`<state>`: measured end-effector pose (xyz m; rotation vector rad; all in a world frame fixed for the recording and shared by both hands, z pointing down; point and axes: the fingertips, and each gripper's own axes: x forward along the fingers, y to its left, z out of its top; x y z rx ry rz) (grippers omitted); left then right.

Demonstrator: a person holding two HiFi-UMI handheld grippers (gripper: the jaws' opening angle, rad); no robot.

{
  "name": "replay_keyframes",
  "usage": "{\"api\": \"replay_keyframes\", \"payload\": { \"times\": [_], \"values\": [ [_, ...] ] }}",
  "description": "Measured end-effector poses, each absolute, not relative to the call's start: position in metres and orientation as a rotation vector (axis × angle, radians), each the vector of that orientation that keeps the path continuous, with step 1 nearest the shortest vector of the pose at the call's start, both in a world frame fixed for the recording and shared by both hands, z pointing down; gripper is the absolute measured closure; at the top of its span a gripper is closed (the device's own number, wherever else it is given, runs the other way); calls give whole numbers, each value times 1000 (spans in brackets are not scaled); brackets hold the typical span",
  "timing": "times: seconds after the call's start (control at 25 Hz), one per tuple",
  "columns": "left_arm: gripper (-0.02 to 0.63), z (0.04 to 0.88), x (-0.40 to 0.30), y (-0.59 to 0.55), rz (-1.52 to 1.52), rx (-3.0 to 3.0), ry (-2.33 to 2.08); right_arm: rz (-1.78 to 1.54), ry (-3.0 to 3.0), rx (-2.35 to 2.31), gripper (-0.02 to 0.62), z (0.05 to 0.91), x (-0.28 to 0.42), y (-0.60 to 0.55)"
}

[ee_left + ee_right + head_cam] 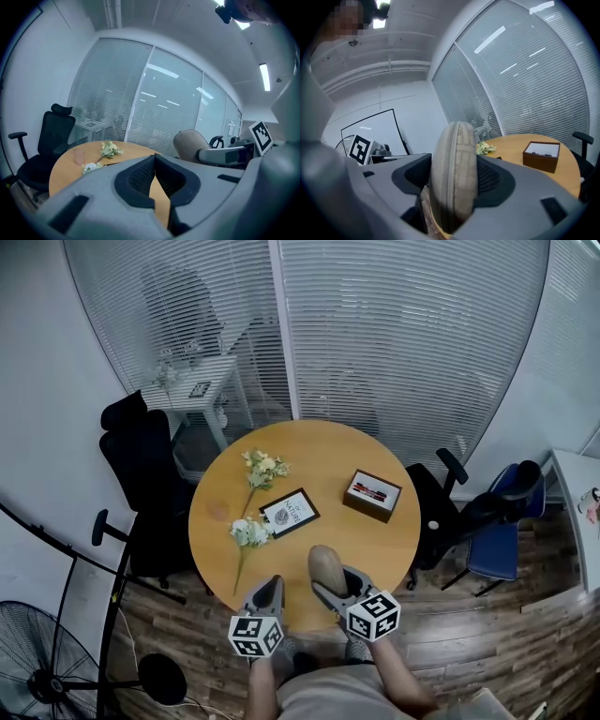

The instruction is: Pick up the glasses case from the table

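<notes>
The glasses case (325, 564) is a rounded oval hard case, beige-grey and closed, with a seam round its rim and faint stitched panels on its skin. It stands on edge between the jaws of the right gripper (330, 585), whose dark pads press its two broad faces. In the head view it sits low at centre frame, over the near rim of the round wooden table (319, 474). In the right gripper view the glasses case (453, 178) fills the lower middle, narrow edge toward the camera.
</notes>
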<state>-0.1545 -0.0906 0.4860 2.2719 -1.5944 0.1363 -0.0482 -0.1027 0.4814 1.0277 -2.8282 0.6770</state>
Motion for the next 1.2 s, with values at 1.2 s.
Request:
{"api": "replay_keyframes", "payload": {
  "times": [1.2],
  "values": [
    [597,490,-155,-81,136,2270,-1593,705,-2856,1048,323,482,-47,-96]
  ]
}}
